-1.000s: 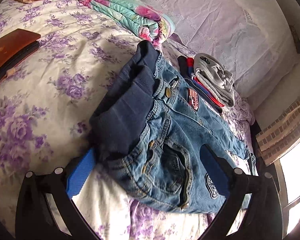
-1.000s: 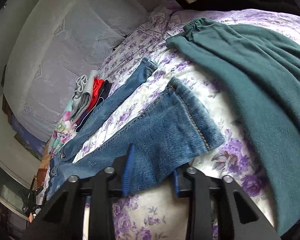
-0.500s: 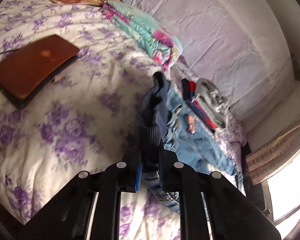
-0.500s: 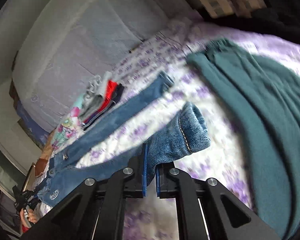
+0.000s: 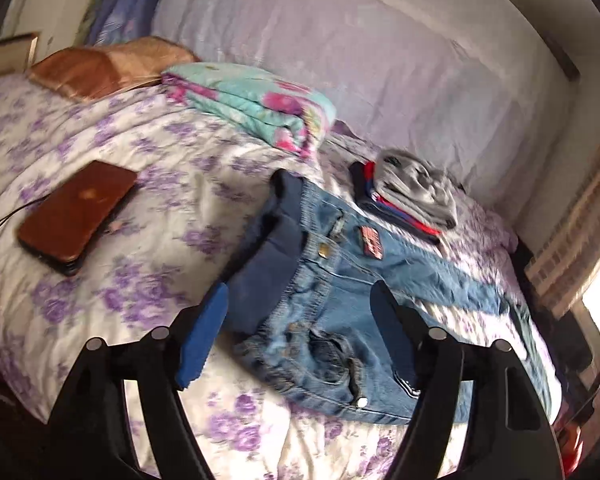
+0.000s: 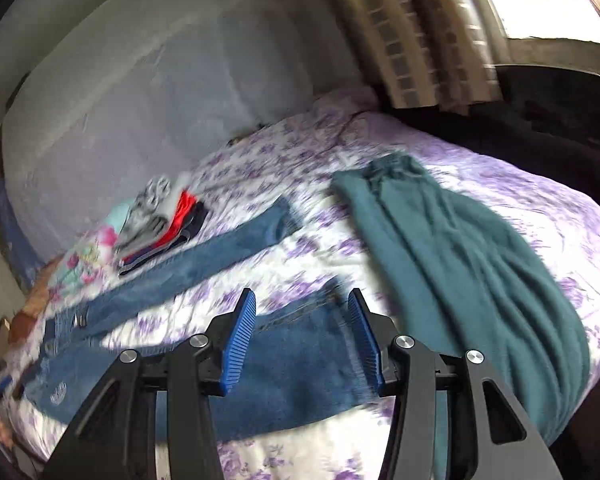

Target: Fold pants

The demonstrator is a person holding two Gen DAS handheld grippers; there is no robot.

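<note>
Both of your grippers have let go since half a second ago, when each was clamped on denim. Your left gripper now stands spread wide above the waist of the blue denim jeans, dark waistband between its blue pads, no contact visible. Your right gripper is likewise released, its fingers straddling the near leg cuff of the jeans, which lie flat on the purple-flowered bedspread. Legs are apart, unfolded. Just right of the cuff lies a teal knit garment. Beyond the far leg sits a folded clothes stack.
</note>
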